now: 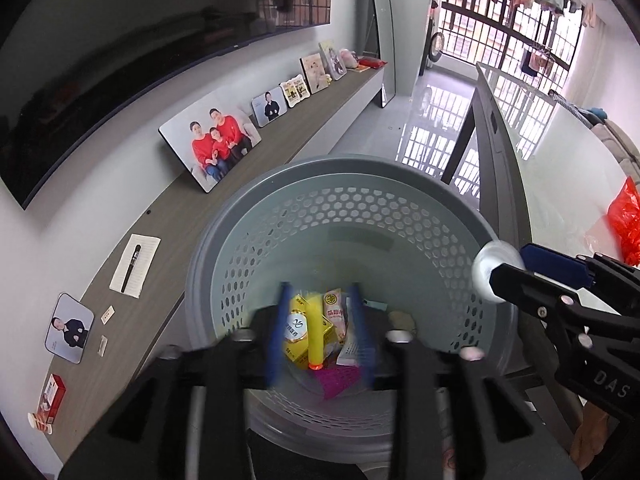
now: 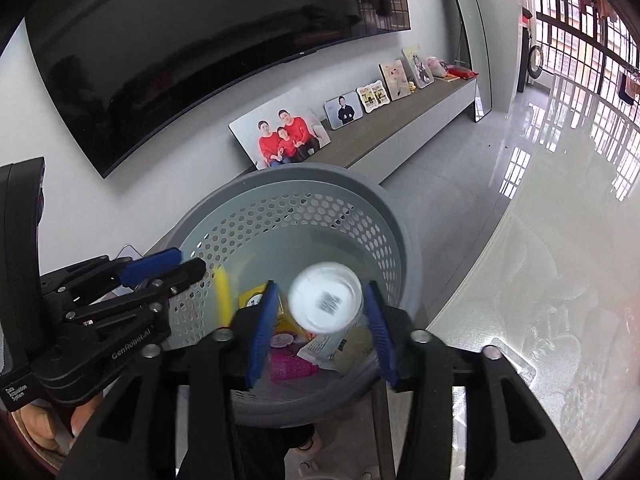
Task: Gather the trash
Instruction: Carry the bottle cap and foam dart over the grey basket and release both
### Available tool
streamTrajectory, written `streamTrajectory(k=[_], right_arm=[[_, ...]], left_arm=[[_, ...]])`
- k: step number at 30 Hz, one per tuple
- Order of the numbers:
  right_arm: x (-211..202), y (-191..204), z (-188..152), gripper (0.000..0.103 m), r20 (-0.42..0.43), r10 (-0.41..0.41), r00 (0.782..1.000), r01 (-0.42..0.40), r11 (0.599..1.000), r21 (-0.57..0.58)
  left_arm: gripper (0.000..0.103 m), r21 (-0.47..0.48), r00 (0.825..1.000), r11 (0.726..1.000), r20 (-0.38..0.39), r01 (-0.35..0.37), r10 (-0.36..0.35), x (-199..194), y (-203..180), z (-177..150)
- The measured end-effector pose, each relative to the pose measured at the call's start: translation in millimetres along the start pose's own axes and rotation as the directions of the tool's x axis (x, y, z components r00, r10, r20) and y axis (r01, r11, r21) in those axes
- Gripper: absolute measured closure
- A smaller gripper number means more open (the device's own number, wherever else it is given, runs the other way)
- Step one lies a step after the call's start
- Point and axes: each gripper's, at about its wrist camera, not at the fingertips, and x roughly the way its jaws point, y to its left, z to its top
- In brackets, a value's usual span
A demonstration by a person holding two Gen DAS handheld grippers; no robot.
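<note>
Drop step: both grippers, left (image 1: 320,332) and right (image 2: 320,332), hang over the bin (image 2: 404,240) with jaws released, cup (image 2: 326,304) and yellow tube (image 1: 314,330) falling in; next, fetch remaining trash.

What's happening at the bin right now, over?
Left gripper open, yellow tube loose between its fingers. Right gripper open, white cup loose too. Both over grey bin. Nothing blocking.
</note>
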Motion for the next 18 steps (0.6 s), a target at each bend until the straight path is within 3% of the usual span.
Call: streamTrajectory(k=[2,10,18], right_arm=[[-3.7,0.7,-0.9,0.040,0.026,-0.005,1.000,0.005,1.000,0.001],[-10.5,-3.8,-4.9,0.040,0.034,-0.007,0.999,0.006,1.000,0.012],[-14.2,-5.7,-6.1,0.040,0.042,-0.003,0.999,0.001,1.000,0.027]], left_arm=[[0.030,-0.020,1.000,1.000,0.024,0.004,-0.004,-3.9,2.8,-0.3],[0.030,-0.023,1.000,1.000,0.030,0.000,0.001,-8.6,1.7,-2.0],[0.015,-0.042,1.000,0.999,0.030,-0.007,0.009,-10.7,5.4,-2.4]])
